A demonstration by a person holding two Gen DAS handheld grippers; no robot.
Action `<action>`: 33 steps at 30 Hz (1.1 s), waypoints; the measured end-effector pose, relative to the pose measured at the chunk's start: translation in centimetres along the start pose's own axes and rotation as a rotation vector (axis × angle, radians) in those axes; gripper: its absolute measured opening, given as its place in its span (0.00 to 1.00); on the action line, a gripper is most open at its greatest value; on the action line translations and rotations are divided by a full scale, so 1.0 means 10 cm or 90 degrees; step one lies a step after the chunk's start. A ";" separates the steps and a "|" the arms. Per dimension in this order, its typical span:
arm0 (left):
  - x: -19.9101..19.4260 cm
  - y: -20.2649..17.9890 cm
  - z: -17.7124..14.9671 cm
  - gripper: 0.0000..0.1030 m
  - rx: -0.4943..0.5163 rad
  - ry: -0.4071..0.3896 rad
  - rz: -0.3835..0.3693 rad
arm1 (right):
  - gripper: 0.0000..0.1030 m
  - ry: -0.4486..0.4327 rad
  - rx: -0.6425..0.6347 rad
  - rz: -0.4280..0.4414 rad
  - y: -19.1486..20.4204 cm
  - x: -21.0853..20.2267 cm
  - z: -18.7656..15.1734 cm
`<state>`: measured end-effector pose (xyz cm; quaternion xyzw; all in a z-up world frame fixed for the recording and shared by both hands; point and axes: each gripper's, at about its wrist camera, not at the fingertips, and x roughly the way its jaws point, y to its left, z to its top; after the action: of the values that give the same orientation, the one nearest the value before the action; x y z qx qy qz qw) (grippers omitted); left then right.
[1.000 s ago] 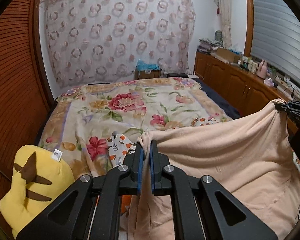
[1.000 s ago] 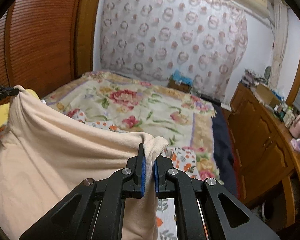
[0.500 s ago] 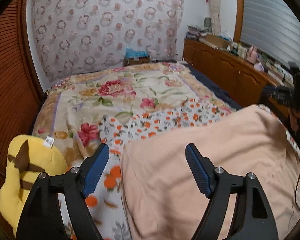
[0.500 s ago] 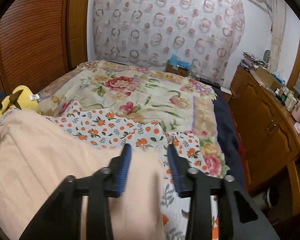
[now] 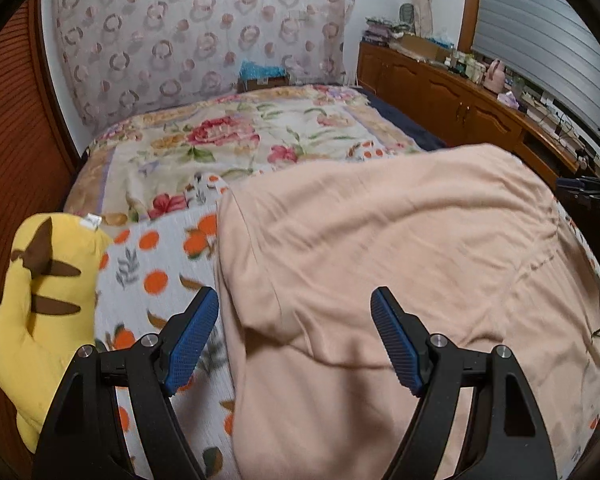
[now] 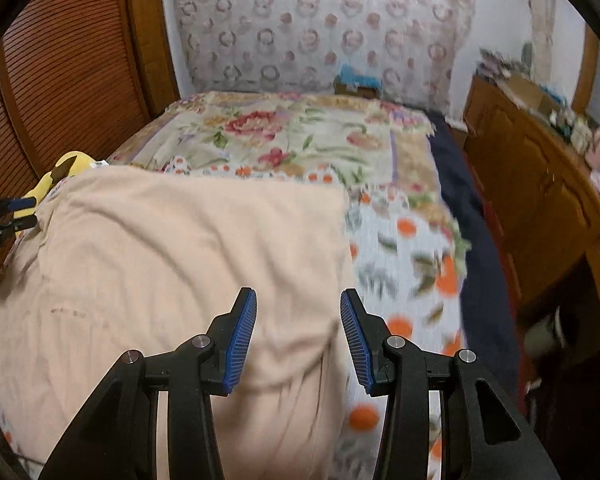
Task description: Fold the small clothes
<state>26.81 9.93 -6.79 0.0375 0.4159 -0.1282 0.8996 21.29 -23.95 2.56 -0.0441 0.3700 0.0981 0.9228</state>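
A peach garment lies spread flat on an orange-dotted white sheet on the bed; it also shows in the right wrist view. My left gripper is open and empty, hovering over the garment's near left part. My right gripper is open and empty over the garment's near right edge. The right gripper also appears at the right edge of the left wrist view, and the left gripper at the left edge of the right wrist view.
A yellow plush toy lies left of the sheet. A floral bedspread covers the far bed. Wooden cabinets with clutter line the right wall. A slatted wooden wardrobe stands left.
Both grippers held the garment's corners up a second ago. They have let go and opened, the garment has dropped flat on the bed, and both grippers have drawn back over its near side.
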 end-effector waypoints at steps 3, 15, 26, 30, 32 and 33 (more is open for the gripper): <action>0.05 0.00 -0.06 0.77 -0.002 0.014 0.008 | 0.44 0.021 0.020 0.019 -0.03 -0.11 -0.09; 0.20 -0.01 -0.20 0.77 -0.013 0.038 0.017 | 0.44 0.025 0.050 0.032 -0.10 0.07 0.00; 0.17 0.00 -0.24 0.82 -0.025 0.024 0.026 | 0.44 -0.017 0.010 -0.002 -0.01 0.02 -0.14; 0.05 0.02 -0.19 0.65 -0.039 -0.003 0.006 | 0.44 -0.016 0.003 -0.008 0.07 0.13 -0.15; 0.04 0.06 -0.14 0.51 -0.049 -0.005 -0.002 | 0.44 -0.015 0.001 -0.010 0.07 0.17 -0.14; 0.06 0.07 -0.12 0.48 -0.051 -0.001 -0.003 | 0.44 -0.015 -0.001 -0.012 0.10 0.22 -0.12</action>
<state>26.50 10.68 -8.09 0.0000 0.4199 -0.1136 0.9004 21.82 -22.88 0.16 -0.0475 0.3589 0.0899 0.9278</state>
